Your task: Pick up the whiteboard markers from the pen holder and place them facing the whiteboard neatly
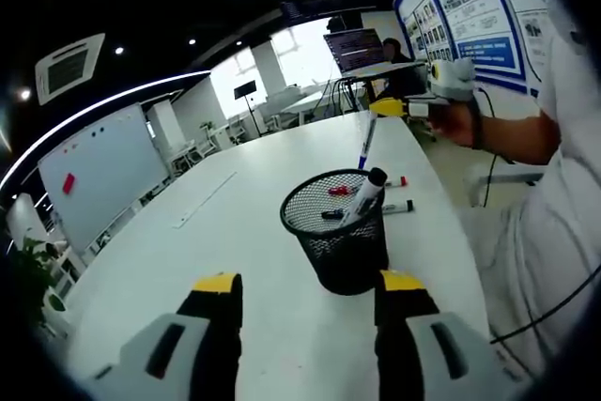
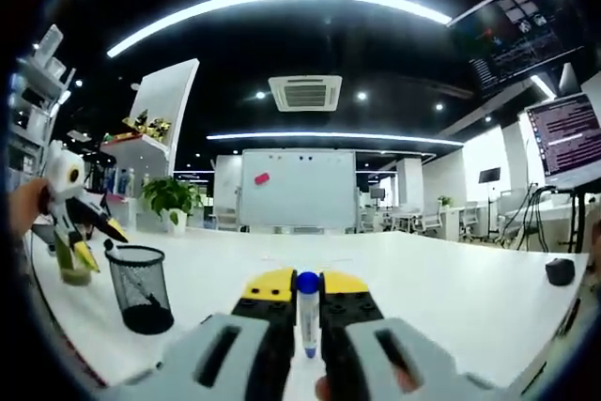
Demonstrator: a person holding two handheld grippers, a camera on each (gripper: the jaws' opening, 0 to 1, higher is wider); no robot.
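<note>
In the left gripper view, the left gripper (image 1: pixel 308 293) hovers low over the white table (image 1: pixel 235 232), jaws spread wide and holding nothing, just short of the black mesh pen holder (image 1: pixel 340 232). A black-capped marker (image 1: pixel 364 196) leans out of the holder, with something red (image 1: pixel 339 191) inside, too small to make out for sure. Two more markers (image 1: pixel 398 206) lie on the table just beyond it. Further back, the right gripper (image 1: pixel 392 108) carries a blue-capped marker (image 1: pixel 365 144) above the table. Over to the right gripper view: the jaws are closed on that blue-capped marker (image 2: pixel 307 312), cap pointing forward at the whiteboard (image 2: pixel 298 188) across the room. The pen holder (image 2: pixel 139 286) stands at left, the left gripper (image 2: pixel 89 232) just beside it.
</note>
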